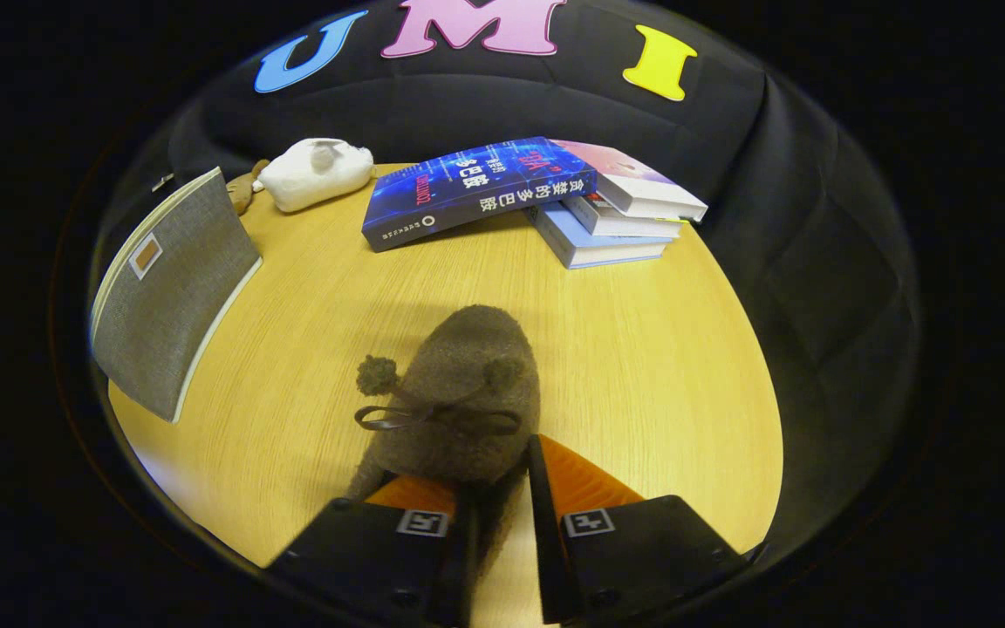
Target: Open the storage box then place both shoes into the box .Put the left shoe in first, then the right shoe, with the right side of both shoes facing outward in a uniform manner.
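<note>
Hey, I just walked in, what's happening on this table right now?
A hand-held gripper has its two fingers closed on the heel end of a fuzzy brown shoe with a bow, toe pointing away over the wooden table. Off to the left stands a grey fabric storage box; whether it is open can't be told. Beyond it lies a white shoe, and a stack of books sits at the far side.

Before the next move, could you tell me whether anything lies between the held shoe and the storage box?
Nothing visible does. The gripper has its fingers closed on the brown shoe, and only bare table lies between it and the grey storage box. The books sit beyond, off to the side.
</note>
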`<state>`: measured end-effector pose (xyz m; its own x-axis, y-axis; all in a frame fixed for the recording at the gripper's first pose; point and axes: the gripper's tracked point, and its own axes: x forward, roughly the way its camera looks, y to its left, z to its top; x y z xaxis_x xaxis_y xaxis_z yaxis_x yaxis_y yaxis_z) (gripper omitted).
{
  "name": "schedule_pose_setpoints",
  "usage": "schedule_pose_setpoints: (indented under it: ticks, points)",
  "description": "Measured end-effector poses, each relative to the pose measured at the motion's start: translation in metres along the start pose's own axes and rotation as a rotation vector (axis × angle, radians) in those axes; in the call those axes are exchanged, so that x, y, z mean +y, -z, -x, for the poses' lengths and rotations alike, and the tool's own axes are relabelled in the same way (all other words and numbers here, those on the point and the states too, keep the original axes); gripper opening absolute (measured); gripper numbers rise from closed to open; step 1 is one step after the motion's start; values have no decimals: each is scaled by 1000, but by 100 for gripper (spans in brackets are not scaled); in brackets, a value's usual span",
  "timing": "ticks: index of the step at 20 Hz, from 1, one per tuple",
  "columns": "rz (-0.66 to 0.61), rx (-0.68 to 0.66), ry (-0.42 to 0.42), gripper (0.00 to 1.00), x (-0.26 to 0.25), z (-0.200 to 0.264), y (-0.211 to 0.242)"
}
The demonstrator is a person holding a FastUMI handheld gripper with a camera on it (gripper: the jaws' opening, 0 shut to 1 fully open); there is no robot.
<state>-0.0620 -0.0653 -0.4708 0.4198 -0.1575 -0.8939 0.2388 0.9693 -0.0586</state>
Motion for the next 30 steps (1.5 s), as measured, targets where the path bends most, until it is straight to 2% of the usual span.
schedule_pose_setpoints:
  ticks: [3, 8, 14, 17, 22, 26, 30]
  points:
    - [-52, -11, 21, 9, 1, 6, -3]
    - [-136, -49, -10, 9, 8, 38, -20]
    - [-205, -125, -30, 9, 38, 92, -84]
    - [-232, -150, -78, 9, 78, 115, -120]
    - [-194, -209, -145, 9, 161, 145, -172]
    - [-199, -225, -209, 9, 230, 159, -198]
    - [-193, -225, -233, 9, 286, 162, -211]
